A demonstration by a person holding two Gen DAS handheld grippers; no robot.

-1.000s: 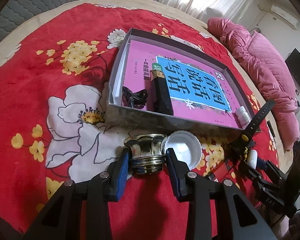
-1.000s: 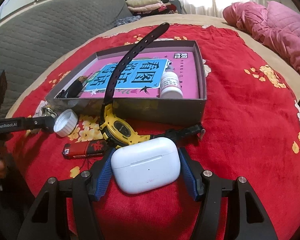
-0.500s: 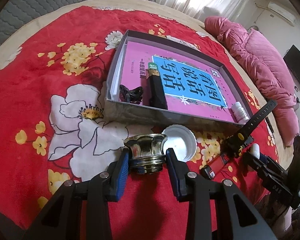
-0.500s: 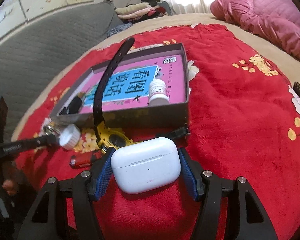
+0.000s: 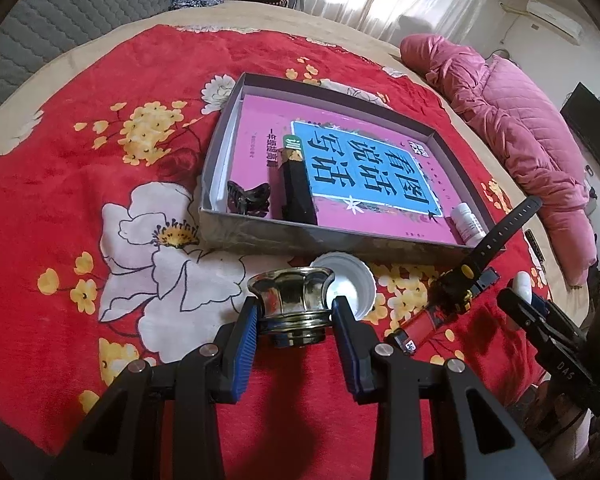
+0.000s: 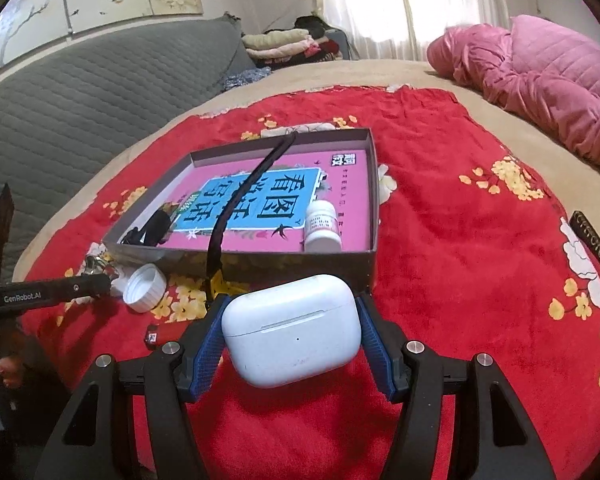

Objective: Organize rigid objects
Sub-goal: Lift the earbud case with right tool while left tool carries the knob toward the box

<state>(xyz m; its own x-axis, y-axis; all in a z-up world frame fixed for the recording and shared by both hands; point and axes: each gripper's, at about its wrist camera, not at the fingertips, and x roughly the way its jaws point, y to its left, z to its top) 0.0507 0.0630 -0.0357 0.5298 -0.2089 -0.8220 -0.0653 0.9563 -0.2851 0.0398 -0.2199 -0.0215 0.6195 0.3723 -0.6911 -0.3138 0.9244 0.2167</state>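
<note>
My right gripper [image 6: 290, 334] now carries the white earbud case [image 6: 291, 330] higher than a second ago: it sits tilted between the pads, and it now covers most of the yellow watch [image 6: 222, 286] that lay in plain sight just ahead of it. The grey box [image 6: 300, 266] looks farther below. On the left, my left gripper [image 5: 294, 314] has lifted the metal cup [image 5: 291, 300] off the red blanket [image 5: 60, 200], and the white cap [image 5: 350, 286] now shows partly behind it.

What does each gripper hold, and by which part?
The left gripper clamps the metal cup by its lower body, below the flared rim. The right gripper clamps the white earbud case by its two short ends.
</note>
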